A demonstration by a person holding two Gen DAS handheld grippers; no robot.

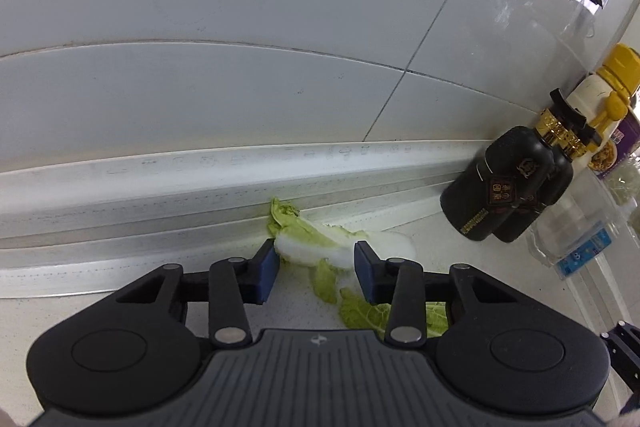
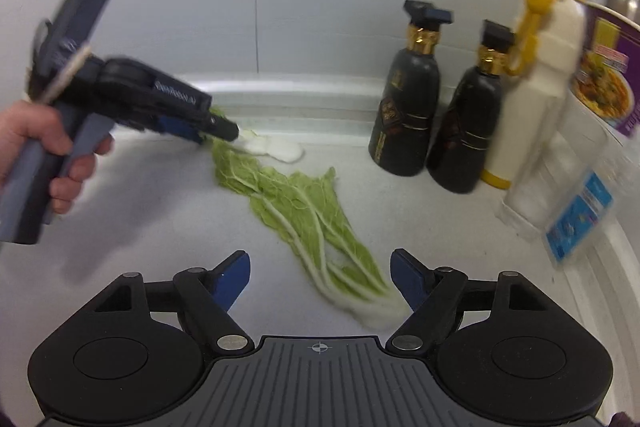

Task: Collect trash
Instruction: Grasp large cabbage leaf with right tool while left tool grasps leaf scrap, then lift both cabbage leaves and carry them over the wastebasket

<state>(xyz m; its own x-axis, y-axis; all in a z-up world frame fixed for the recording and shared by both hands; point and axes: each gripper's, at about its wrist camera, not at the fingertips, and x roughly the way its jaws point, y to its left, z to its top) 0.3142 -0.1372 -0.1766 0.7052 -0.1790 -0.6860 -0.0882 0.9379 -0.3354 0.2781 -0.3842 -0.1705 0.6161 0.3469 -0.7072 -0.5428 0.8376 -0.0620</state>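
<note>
Pale green cabbage leaves (image 2: 296, 203) lie strewn on the white counter (image 2: 140, 227), running from the back ledge towards me. In the left wrist view, my left gripper (image 1: 316, 267) has narrowed onto a white leaf stem (image 1: 308, 247) by the ledge, and both blue pads touch it. The right wrist view shows that gripper (image 2: 230, 131) from the side, a hand (image 2: 44, 147) holding its grip. My right gripper (image 2: 322, 279) stands wide open low over the counter. A white leaf stem end (image 2: 380, 313) lies just inside its right pad (image 2: 408, 279), untouched.
Two black bottles with gold collars (image 2: 404, 107) (image 1: 500, 187) stand at the back right. Beside them are a white bottle with a yellow cap (image 2: 536, 75), a purple printed cup (image 2: 608, 75) and a clear plastic pack (image 2: 560, 195). A ribbed ledge (image 1: 160, 195) runs along the tiled wall.
</note>
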